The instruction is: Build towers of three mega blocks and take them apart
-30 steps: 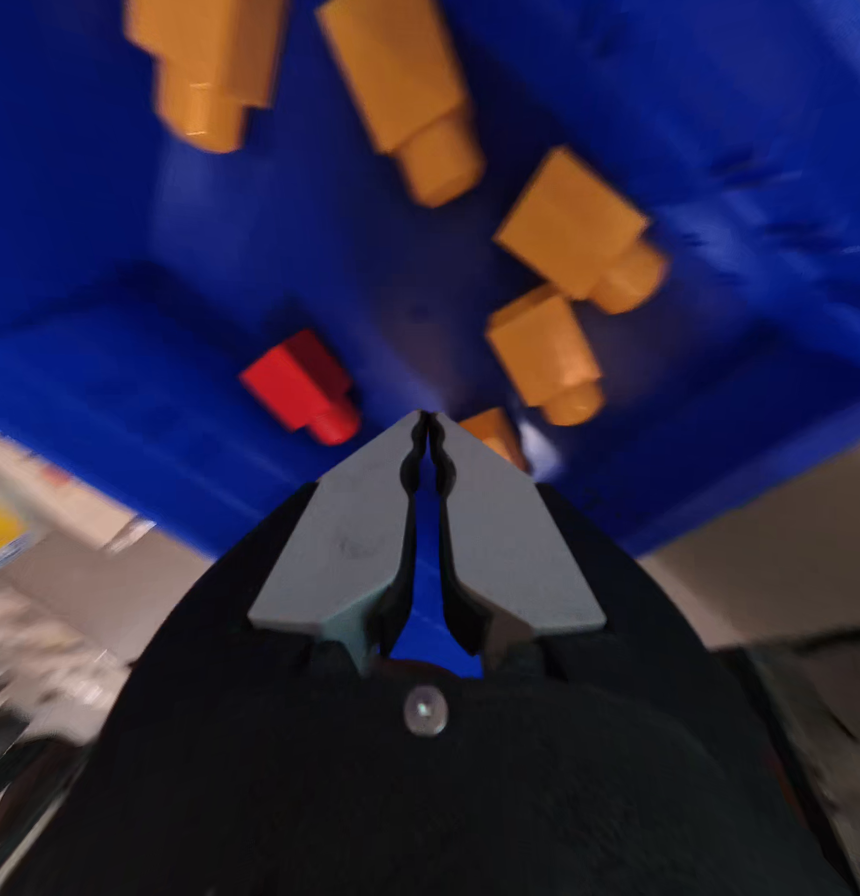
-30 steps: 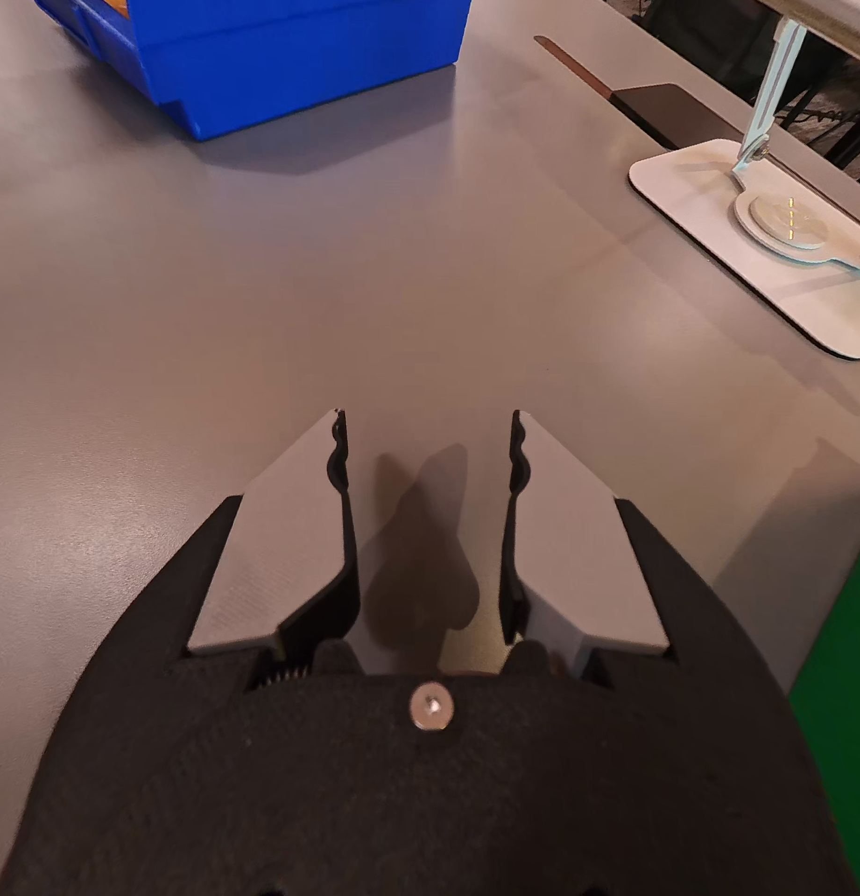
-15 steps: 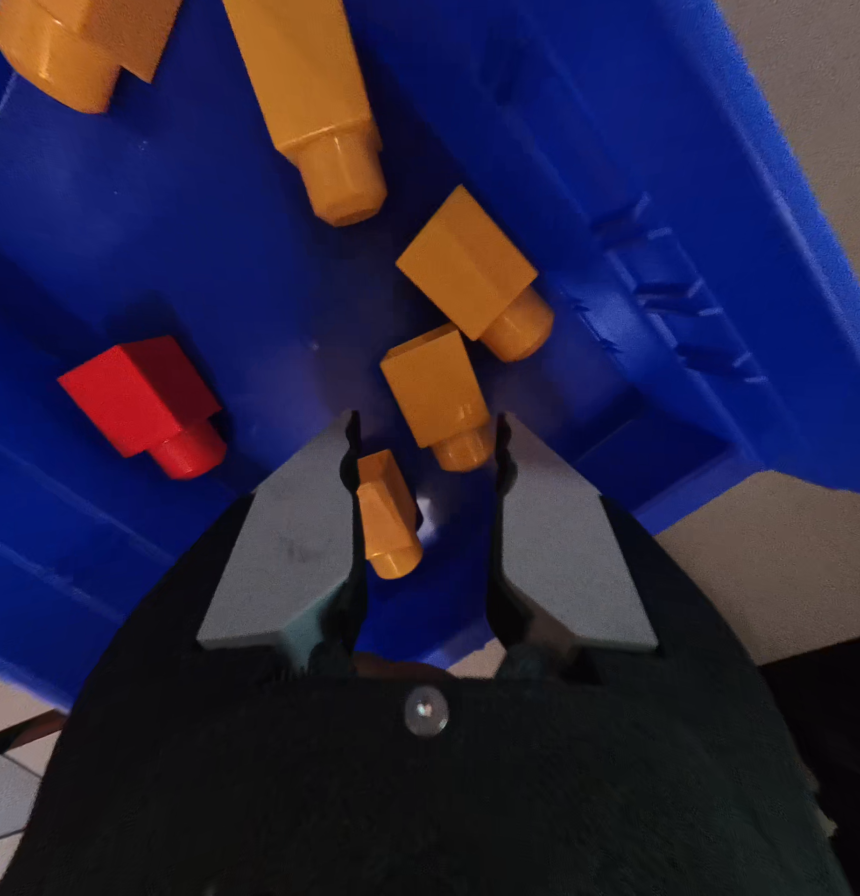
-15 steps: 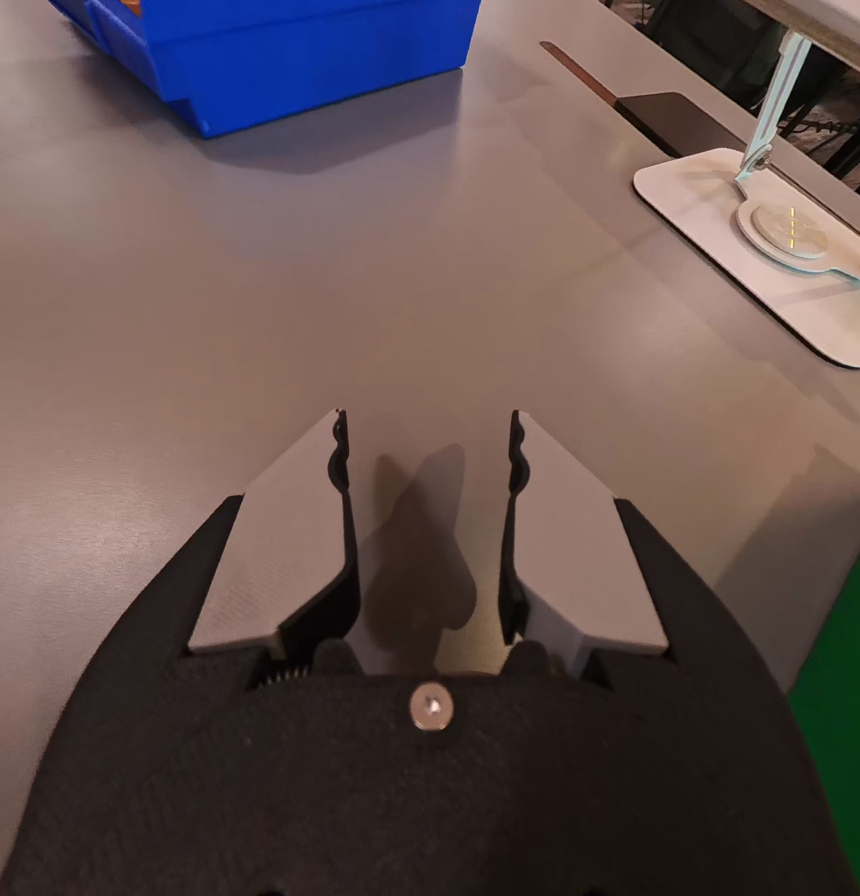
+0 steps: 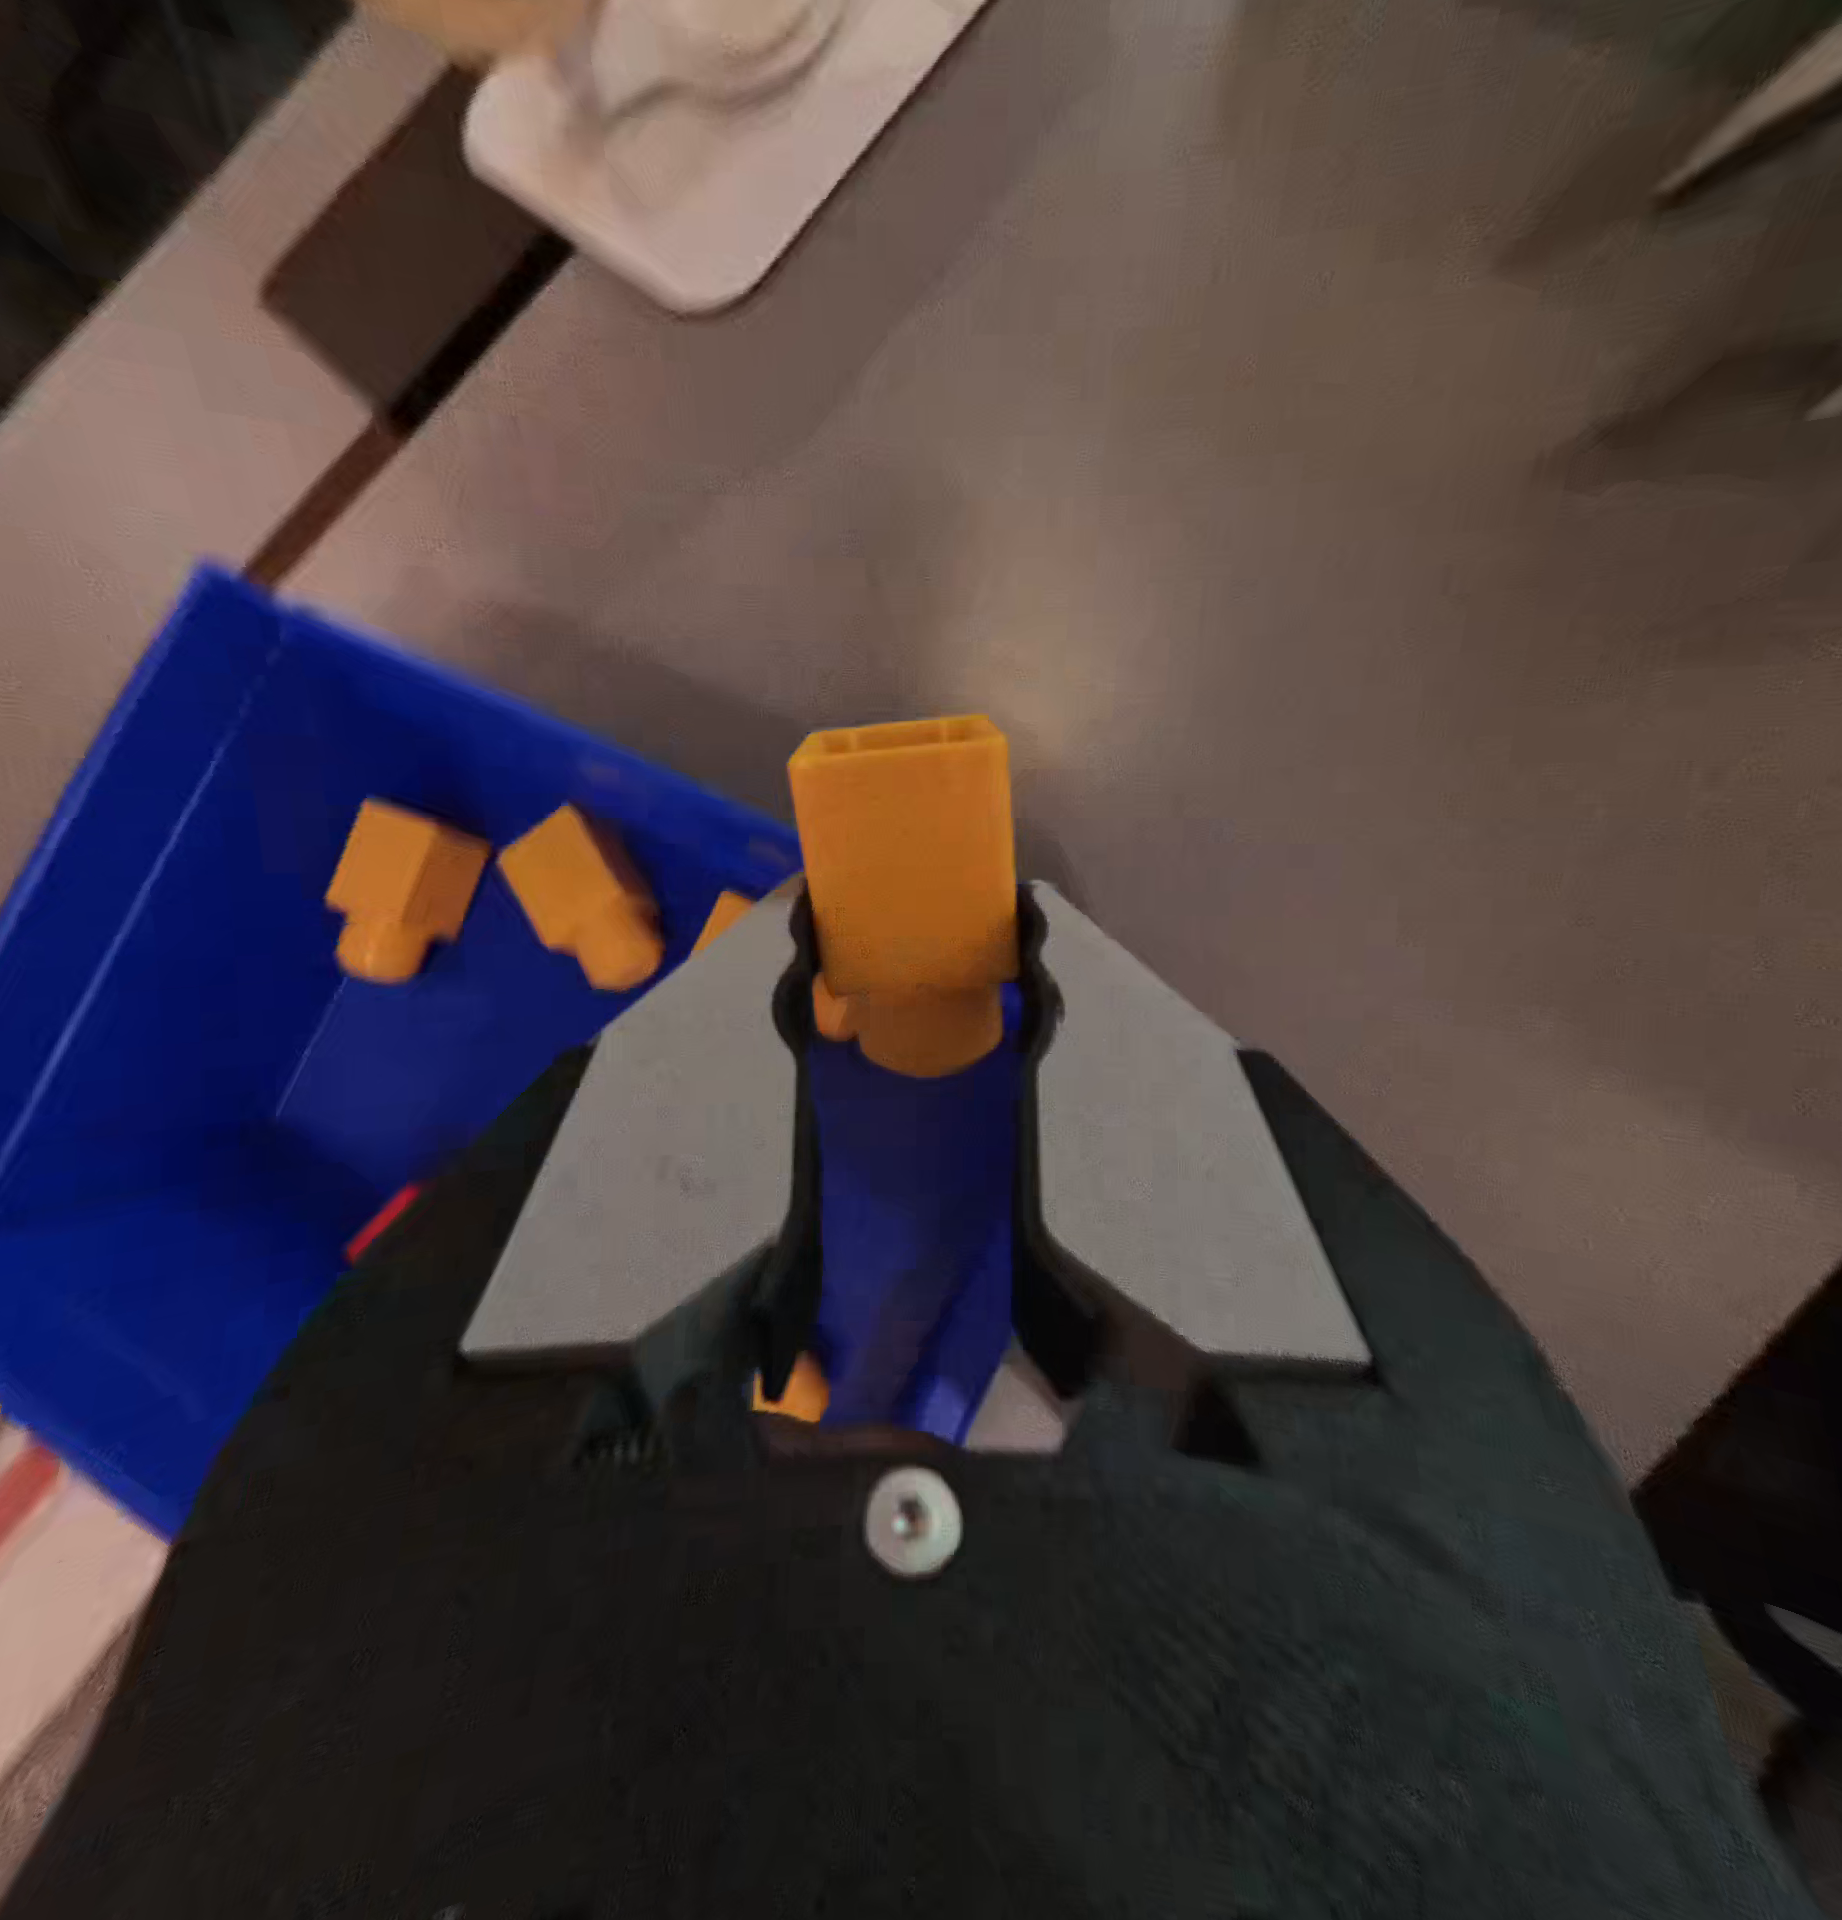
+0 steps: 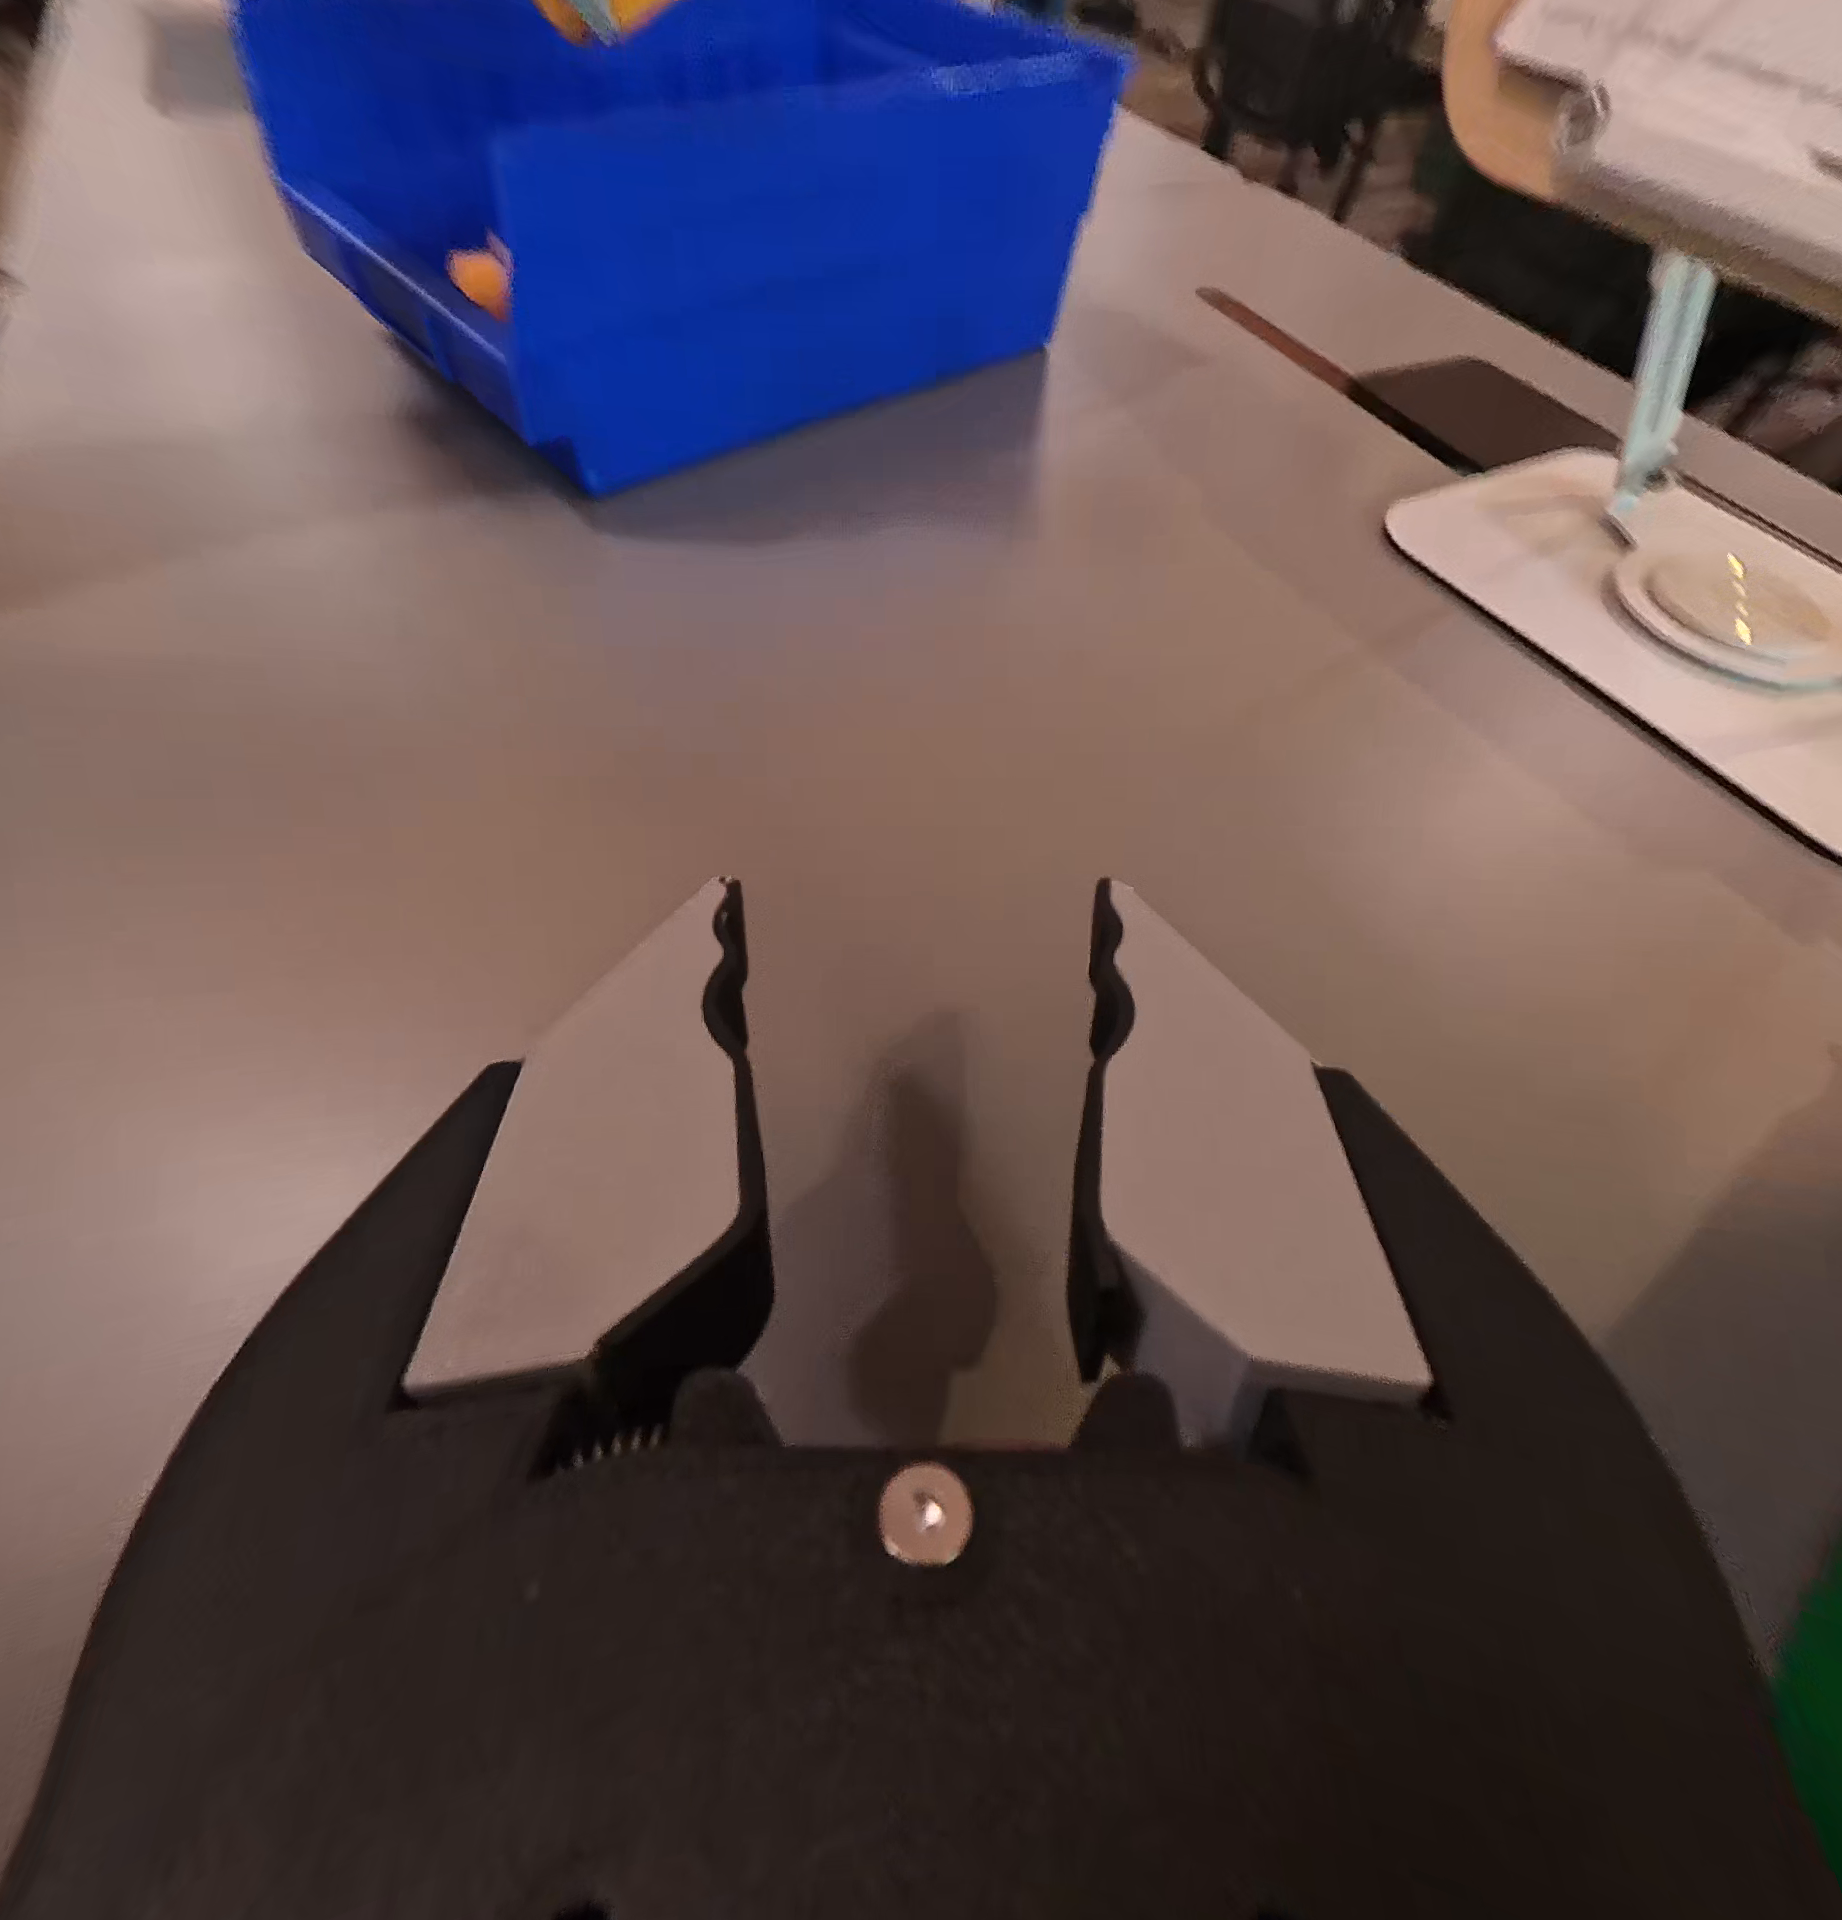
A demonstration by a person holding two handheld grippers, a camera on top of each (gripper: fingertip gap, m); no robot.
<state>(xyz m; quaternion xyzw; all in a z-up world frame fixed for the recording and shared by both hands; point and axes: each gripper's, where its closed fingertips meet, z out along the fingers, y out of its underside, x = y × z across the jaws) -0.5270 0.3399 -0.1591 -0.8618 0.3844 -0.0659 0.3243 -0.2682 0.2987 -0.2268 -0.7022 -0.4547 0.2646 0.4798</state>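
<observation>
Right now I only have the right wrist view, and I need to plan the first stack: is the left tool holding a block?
Observer: Yes. The left tool is shut on an orange block, with its stud end toward the camera.
Operator: Where is it relative to the bin?
Observer: It sits over the edge of the blue bin, with bare table beyond it. I cannot tell its height.
Operator: Any blocks inside?
Observer: At least two more orange blocks lie in it, and a red sliver shows beside the tool.

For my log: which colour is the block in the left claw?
Orange plastic block; left wrist view.
</observation>
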